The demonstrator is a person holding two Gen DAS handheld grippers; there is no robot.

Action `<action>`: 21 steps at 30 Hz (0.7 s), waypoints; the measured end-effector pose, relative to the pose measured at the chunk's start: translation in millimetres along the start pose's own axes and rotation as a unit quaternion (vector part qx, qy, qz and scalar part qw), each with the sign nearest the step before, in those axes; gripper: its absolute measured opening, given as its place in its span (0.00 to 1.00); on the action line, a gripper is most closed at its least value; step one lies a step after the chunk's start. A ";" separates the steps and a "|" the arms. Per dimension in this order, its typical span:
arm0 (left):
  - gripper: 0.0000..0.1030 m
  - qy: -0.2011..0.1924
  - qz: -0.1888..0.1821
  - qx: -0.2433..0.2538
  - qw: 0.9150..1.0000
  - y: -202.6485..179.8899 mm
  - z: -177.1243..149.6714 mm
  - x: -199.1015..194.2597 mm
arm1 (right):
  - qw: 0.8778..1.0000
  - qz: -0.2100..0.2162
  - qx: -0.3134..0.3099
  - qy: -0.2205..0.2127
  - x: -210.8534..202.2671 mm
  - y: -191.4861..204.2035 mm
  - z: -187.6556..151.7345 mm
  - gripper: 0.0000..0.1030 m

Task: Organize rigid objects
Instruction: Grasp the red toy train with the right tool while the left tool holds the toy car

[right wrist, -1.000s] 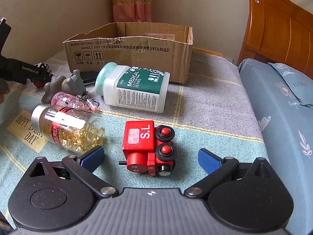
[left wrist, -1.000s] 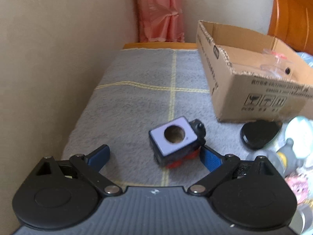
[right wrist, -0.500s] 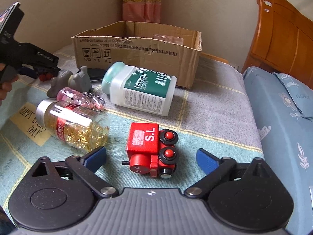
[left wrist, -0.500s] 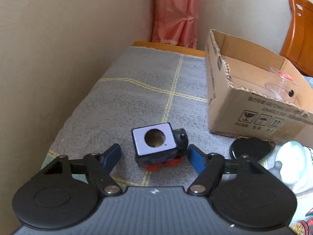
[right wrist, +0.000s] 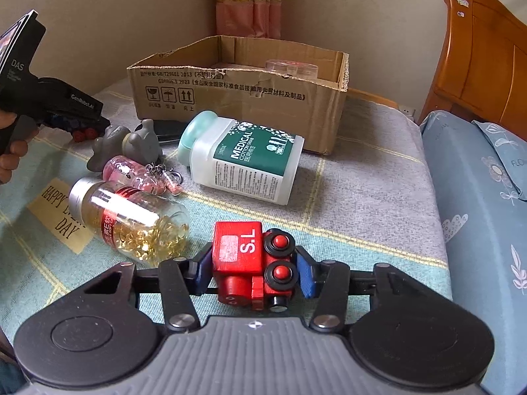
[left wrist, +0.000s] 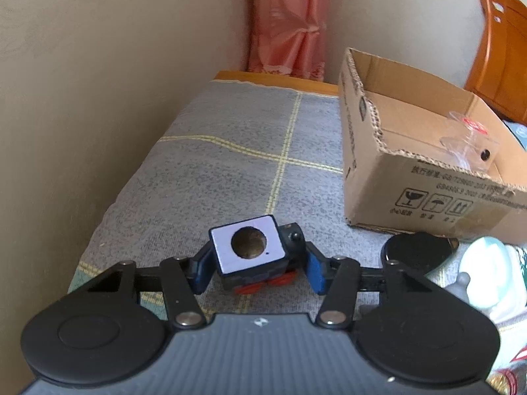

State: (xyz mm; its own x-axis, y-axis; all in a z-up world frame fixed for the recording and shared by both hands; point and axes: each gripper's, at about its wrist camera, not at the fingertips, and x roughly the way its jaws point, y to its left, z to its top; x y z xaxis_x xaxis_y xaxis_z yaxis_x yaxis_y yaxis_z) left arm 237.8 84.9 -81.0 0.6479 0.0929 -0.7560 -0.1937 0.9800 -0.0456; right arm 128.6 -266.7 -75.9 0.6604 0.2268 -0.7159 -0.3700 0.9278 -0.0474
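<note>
A black toy train (left wrist: 247, 247) with a white top, a round hole in it and red wheels stands on the grey cloth. My left gripper (left wrist: 257, 268) has it between its blue pads, which touch both sides as the jaws are closing. In the right wrist view, that gripper (right wrist: 66, 108) sits at the far left in a person's hand. My right gripper (right wrist: 253, 271) is shut on a red toy train (right wrist: 237, 247) marked "S.L", with a pad pressed on each side. An open cardboard box (right wrist: 230, 95) stands behind, also visible as the box (left wrist: 428, 191) to the right.
A white cotton-swab bottle (right wrist: 243, 158), a capsule jar (right wrist: 131, 220), a grey figure (right wrist: 131, 144) and a pink keychain (right wrist: 141, 174) lie between the trains. A flat black item (left wrist: 418, 250) lies before the box. Wall (left wrist: 82, 131) to the left, wooden headboard (right wrist: 477, 65) to the right.
Both grippers went from wide open to closed in on their toy trains. The left view rolled slightly and the black train now sits centred between the pads.
</note>
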 end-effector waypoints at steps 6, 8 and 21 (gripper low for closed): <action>0.53 0.006 -0.026 0.056 0.998 -6.0 2.5 -8.0 | 1.000 0.004 -0.013 0.005 -4.1 0.1 0.1 0.53; 0.53 0.007 -0.033 0.075 0.997 -7.4 3.7 -13.0 | 1.000 0.008 -0.016 0.006 -6.5 -0.4 1.6 0.53; 0.53 -0.002 -0.081 0.153 0.985 -19.1 26.7 -56.7 | 0.998 0.023 -0.050 -0.017 -38.9 -13.1 32.1 0.53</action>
State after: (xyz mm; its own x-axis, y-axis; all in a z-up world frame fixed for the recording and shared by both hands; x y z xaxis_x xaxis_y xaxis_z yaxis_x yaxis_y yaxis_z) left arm 224.4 65.7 -19.9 0.6553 -0.0682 -0.7522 0.1429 0.9891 0.0348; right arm 128.8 -278.2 -25.0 0.6625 0.2799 -0.6948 -0.4621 0.8827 -0.0851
